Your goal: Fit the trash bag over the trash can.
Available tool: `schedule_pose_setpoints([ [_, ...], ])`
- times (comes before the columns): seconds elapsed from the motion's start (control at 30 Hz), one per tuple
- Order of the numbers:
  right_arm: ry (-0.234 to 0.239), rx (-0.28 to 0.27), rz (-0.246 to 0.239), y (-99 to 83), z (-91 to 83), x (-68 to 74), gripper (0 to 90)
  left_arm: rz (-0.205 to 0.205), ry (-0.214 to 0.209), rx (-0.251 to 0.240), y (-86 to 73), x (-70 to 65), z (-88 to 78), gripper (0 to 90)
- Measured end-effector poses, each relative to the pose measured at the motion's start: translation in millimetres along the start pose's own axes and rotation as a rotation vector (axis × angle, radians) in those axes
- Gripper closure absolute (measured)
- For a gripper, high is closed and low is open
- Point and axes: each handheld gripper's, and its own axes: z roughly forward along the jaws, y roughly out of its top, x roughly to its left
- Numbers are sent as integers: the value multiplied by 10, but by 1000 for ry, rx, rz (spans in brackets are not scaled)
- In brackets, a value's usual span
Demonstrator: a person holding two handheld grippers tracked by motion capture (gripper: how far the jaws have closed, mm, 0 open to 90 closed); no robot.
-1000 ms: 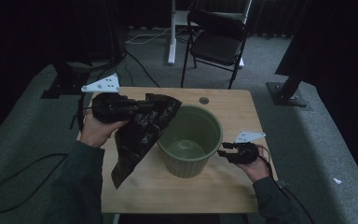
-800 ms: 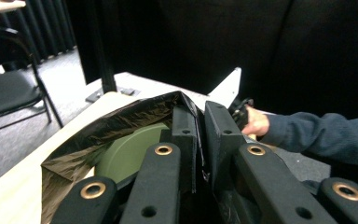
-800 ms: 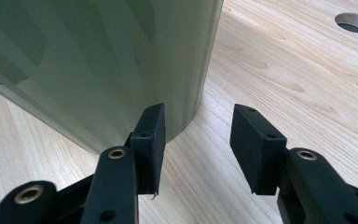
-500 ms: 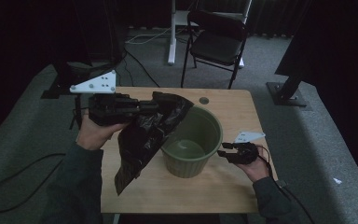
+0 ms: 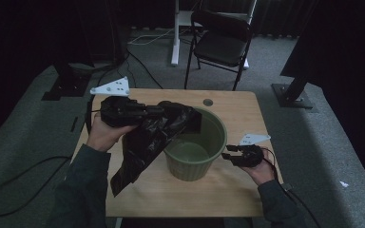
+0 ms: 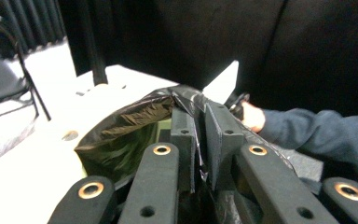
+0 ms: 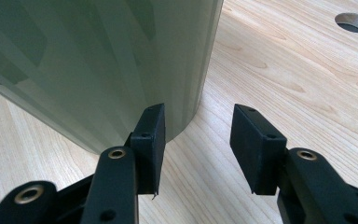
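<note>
Left gripper, its jaws pinched narrow on a fold of black bin bag, holds the plastic over the near-left rim of a green bin standing mid-bench. In the left gripper view the film is bunched between the two pads and the bag's mouth gapes ahead toward the bin. Most of the bag hangs loose outside the bin, trailing down its left side to the wooden bench. The right gripper sits low on the bench just beside the bin's right wall, jaws standing open with nothing between them; in the right gripper view one pad lies close against the green wall, contact uncertain.

The risk, judging from this layout, lies in the thin pinch: slippery film could slide free and the bag collapse onto the bench. With the bin unclamped, any tug from the bag could also tip or shove it, and the trailing tail might snag on the rim. Beyond the bench stands a folding chair on grey carpet.
</note>
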Motion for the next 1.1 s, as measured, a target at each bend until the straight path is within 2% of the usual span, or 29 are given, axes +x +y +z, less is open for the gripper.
schedule_pose_setpoints([
  [0.07,-1,0,0,0,0,-1,547,-4,33,25,-38,41,67,820],
  [0.23,-2,-1,-1,3,-4,0,548,-45,27,31,-128,137,215,825],
  [0.43,-6,-3,-1,2,-10,-6,549,-69,34,49,-175,204,396,828],
  [0.57,-7,-3,0,0,-11,-6,549,-79,39,73,-189,240,518,829],
  [0.73,-9,-4,-1,1,-18,-6,549,-74,67,120,-213,267,674,827],
  [0.97,-10,-8,3,-6,-30,-12,549,-91,113,194,-393,341,866,818],
  [1.1,-10,-7,2,-7,-27,-13,549,-112,114,211,-508,381,915,777],
])
